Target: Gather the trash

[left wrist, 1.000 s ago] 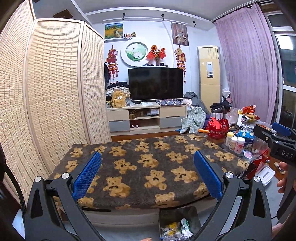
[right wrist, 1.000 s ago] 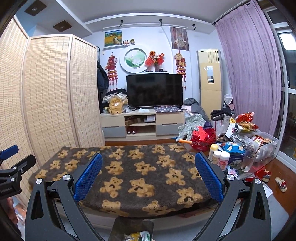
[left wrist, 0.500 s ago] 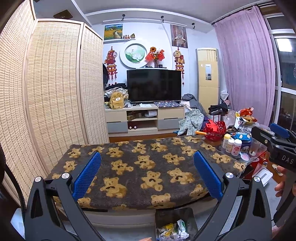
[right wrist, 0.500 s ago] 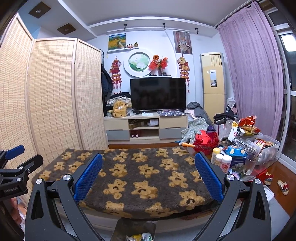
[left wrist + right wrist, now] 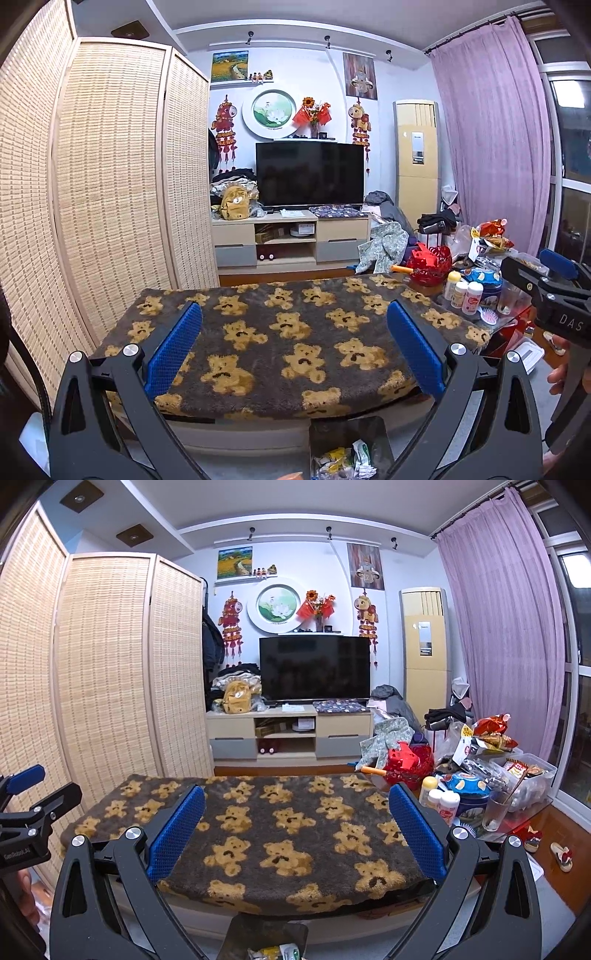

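A dark trash bin (image 5: 349,448) stands on the floor in front of the table, with crumpled wrappers (image 5: 345,461) inside; it also shows in the right wrist view (image 5: 266,939). The table is covered by a brown teddy-bear blanket (image 5: 295,339), which also shows in the right wrist view (image 5: 280,830); no loose trash shows on it. My left gripper (image 5: 293,354) is open and empty, held above the table's near edge. My right gripper (image 5: 295,834) is open and empty, at the same height; it shows at the right edge of the left wrist view (image 5: 554,295).
A cluttered glass side table (image 5: 517,823) at the right holds bottles (image 5: 439,801), a glass (image 5: 495,814), snack bags (image 5: 491,731) and a plastic box (image 5: 532,775). A woven folding screen (image 5: 110,184) stands at the left. A TV stand (image 5: 291,240) is behind.
Both grippers have risen and tilted up a little, so the table and bin sit lower in view. The jaws stay open and empty.
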`<state>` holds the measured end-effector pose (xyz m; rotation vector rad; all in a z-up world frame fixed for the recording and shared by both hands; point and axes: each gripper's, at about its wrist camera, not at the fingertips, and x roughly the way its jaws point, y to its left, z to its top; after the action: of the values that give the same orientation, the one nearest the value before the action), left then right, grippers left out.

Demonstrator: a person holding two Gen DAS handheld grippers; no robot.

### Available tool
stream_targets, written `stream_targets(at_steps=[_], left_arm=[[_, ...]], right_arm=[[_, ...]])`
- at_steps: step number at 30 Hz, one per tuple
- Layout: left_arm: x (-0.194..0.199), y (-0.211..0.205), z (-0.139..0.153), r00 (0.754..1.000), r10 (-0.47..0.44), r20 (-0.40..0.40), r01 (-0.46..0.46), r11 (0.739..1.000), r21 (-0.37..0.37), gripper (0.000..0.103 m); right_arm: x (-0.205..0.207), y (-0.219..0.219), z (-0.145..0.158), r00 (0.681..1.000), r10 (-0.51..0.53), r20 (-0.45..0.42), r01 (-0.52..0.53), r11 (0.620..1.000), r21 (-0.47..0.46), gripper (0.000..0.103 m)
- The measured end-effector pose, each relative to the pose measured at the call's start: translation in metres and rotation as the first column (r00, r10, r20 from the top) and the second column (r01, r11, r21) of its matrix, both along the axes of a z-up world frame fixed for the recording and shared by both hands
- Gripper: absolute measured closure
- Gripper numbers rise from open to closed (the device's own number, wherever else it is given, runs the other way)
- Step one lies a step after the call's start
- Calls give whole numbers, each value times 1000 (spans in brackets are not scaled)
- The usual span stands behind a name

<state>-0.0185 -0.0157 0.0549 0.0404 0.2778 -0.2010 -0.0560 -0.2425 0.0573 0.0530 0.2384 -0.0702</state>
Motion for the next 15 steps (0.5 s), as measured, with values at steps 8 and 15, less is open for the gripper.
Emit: stream_targets(at_steps=[8,15], left_arm=[[0,4,0,1000,-4,-2,4,1000,-7,8],[-1,3,0,1000,-2,1,2,1000,-6,8]], right_arm=[[0,3,-1,1000,5,-3,-5,1000,-2,3],[0,6,1,1000,-2,-7,2,1000,-6,3]])
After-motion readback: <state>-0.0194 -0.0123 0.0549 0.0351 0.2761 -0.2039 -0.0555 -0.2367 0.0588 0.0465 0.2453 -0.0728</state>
